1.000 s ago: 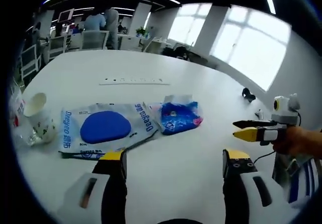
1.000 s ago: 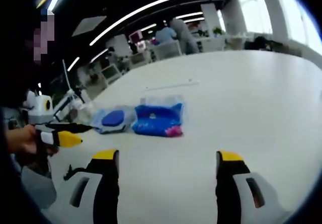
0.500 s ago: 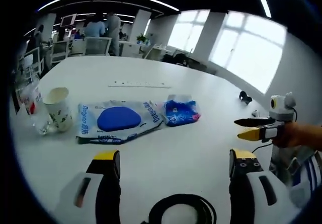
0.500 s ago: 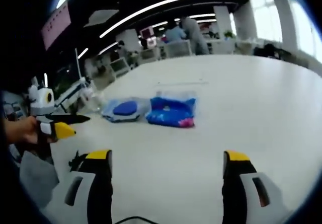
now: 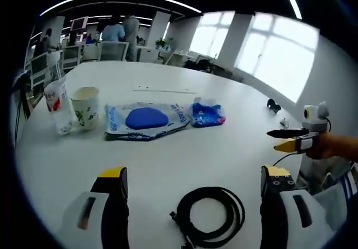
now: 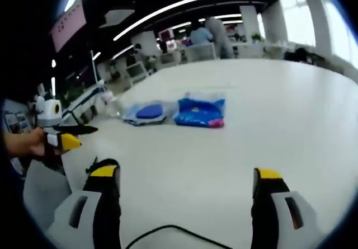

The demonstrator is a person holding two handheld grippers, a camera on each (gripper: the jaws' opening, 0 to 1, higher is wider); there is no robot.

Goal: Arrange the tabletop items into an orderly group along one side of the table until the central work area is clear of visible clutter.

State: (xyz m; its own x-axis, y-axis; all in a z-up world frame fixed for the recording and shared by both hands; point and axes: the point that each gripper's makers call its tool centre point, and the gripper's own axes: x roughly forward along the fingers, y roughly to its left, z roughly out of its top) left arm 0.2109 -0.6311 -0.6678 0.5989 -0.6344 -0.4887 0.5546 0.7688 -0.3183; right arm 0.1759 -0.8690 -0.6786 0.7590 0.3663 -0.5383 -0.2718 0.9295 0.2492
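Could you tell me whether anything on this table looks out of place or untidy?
Yes: a black cable lies loosely coiled near the table's front edge, apart from the cups and packets further back. Nothing looks spilled or damaged.

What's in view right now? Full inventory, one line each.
Table: one, white, large, holds everything below.
Paper cup: one, white with green print, far left.
Plastic cup: one, clear with red print, left of the paper cup.
Flat pack: one, pale with a blue oval, right of the paper cup.
Small packet: one, blue with pink, beside the flat pack's right end.
Cable: one, black, coiled, near edge.
People: two, standing beyond the table.
Left gripper: yellow-tipped, open, empty.
Right gripper: yellow-tipped, open, empty.
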